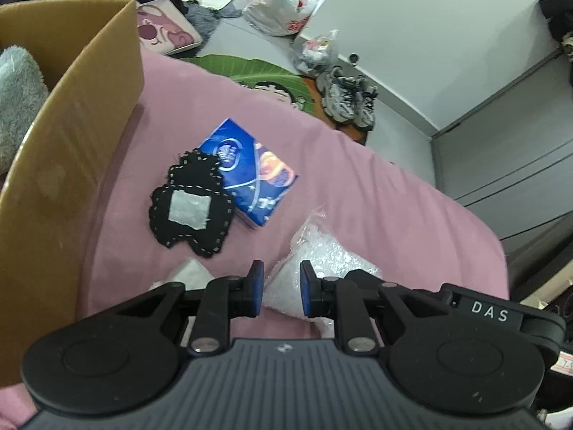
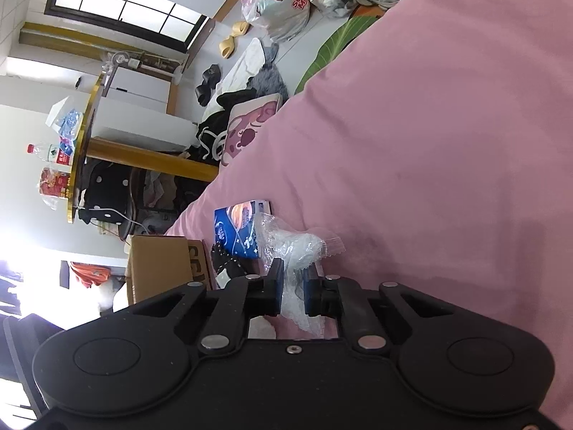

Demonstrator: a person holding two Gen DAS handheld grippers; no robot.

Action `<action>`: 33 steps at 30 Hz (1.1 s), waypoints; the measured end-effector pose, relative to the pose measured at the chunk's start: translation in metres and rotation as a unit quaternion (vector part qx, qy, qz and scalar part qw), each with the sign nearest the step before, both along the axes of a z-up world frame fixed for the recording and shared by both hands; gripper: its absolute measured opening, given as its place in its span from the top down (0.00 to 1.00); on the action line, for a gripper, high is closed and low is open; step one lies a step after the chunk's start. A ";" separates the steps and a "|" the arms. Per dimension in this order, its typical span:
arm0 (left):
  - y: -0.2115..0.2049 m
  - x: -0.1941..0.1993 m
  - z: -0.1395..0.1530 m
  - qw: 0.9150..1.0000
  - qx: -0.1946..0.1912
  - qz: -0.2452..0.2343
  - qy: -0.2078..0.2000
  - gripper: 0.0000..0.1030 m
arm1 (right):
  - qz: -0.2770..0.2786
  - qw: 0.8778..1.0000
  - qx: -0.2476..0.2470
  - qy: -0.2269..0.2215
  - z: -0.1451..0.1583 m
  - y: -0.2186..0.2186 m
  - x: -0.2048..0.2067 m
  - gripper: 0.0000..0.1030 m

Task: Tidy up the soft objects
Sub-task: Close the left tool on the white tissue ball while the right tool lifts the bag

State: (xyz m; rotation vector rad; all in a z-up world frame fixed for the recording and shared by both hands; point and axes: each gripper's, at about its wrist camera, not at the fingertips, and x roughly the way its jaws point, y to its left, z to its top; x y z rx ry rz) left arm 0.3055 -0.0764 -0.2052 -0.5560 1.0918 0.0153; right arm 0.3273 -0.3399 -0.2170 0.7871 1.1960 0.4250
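Your right gripper [image 2: 290, 288] pinches only the crinkly plastic bag [image 2: 292, 247], which may slip; your left gripper [image 1: 282, 288] gapes empty, box [image 1: 71, 143] at ten o'clock.

Right gripper [image 2: 290, 279] around plastic bag [image 2: 286, 247]

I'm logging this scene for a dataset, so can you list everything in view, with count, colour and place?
Box: 1, brown cardboard, on the bed's left.
Plush: 1, grey, inside the box.
Sheet: 1, pink, covering the bed.
Tissue pack: 1, blue, mid-bed.
Patch: 1, black with white stitching, overlapping the pack's left edge.
Bubble wrap: 1, clear, on the sheet near both claws.
Sneakers: 1 pair, grey, on the floor.
Bags: 2, plastic, on the floor.
Slippers: 1 pair, yellow, on the floor.
Left claw: 1, black, open over the wrap.
Right claw: 1, black, shut on the wrap.
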 end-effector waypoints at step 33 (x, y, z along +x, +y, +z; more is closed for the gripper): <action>0.005 -0.036 0.001 0.994 0.105 0.030 -0.006 0.58 | -0.003 0.996 -0.036 -0.081 0.076 0.013 -0.031 0.89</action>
